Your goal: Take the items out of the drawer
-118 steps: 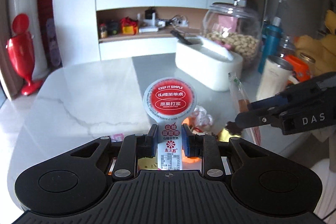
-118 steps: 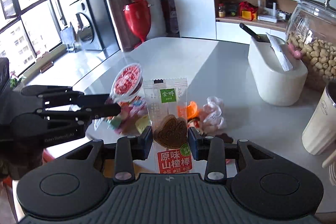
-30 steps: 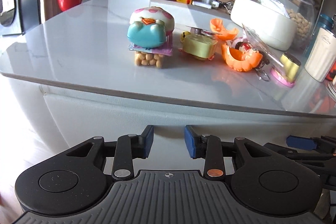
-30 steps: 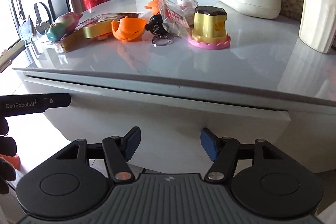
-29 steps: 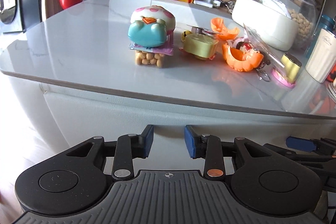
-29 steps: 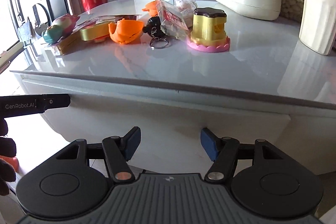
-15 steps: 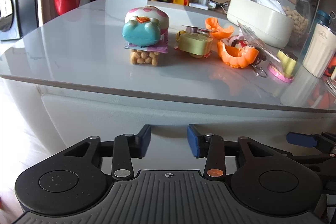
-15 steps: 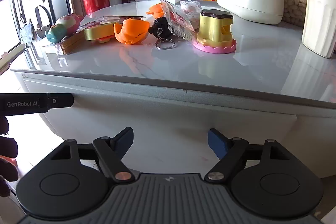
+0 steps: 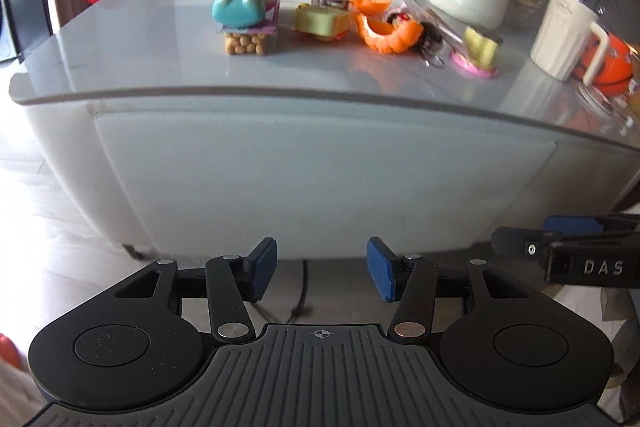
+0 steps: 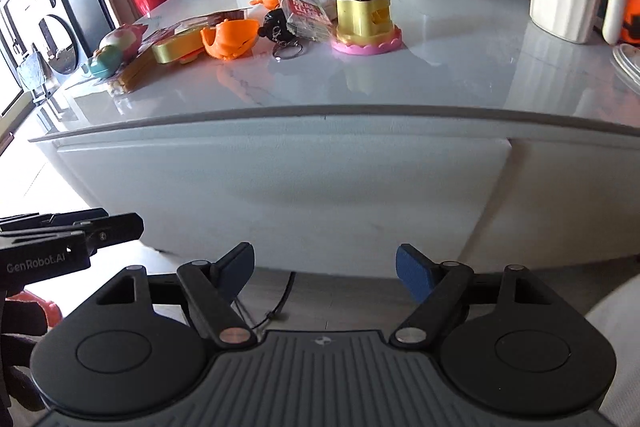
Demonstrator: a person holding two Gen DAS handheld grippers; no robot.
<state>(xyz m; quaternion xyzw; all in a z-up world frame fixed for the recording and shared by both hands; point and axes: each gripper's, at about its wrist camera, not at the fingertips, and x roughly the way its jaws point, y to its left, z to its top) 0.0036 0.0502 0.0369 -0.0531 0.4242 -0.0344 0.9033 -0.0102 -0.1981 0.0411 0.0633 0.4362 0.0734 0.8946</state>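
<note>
Below the counter [image 9: 160, 39] edge, the drawer [image 10: 280, 187] sat shut while both grippers, left [image 9: 322, 269] and right [image 10: 325, 269], hung empty with fingers spread, so any remaining items risked staying inside.

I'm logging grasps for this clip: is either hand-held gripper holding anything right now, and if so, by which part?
Nothing is held. The left hand-held gripper and the right hand-held gripper both stand open with nothing between their fingers, in front of the closed drawer front.

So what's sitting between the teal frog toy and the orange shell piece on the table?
A yellow-green tape-like roll sits between the teal frog toy and the near orange shell piece; the left wrist view shows it best.
</note>
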